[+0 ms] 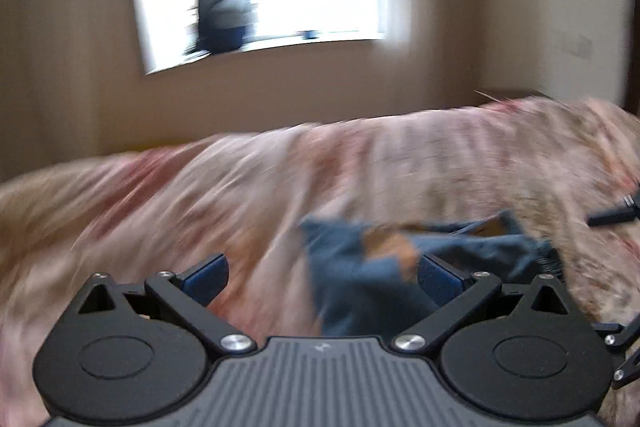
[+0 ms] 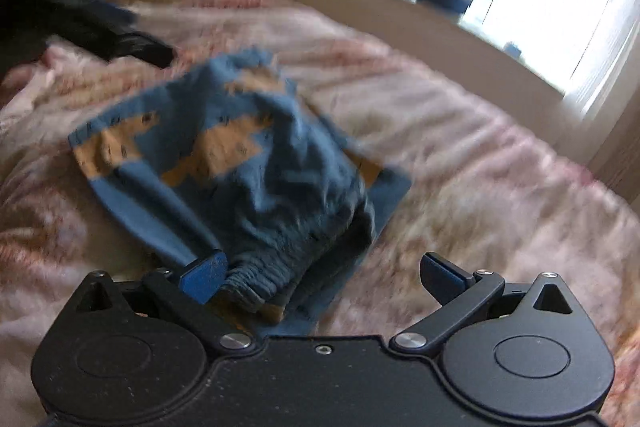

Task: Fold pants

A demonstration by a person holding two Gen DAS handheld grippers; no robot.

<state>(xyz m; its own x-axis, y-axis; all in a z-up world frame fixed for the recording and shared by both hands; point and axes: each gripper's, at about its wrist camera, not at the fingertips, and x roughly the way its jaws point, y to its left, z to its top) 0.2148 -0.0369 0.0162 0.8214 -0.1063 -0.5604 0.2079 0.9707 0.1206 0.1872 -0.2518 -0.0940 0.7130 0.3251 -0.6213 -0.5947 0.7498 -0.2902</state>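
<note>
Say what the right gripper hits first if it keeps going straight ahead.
Probably the pants: the open right gripper points at the bunched waistband, close ahead on the bedspread. Motion blur leaves depth unclear.

Black left gripper, ribbed grey centre plate, blue pads, silver screws; right gripper all-black, same pads.

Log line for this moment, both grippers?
left gripper: open | right gripper: open | pants: bunched on bedspread, unfolded
</note>
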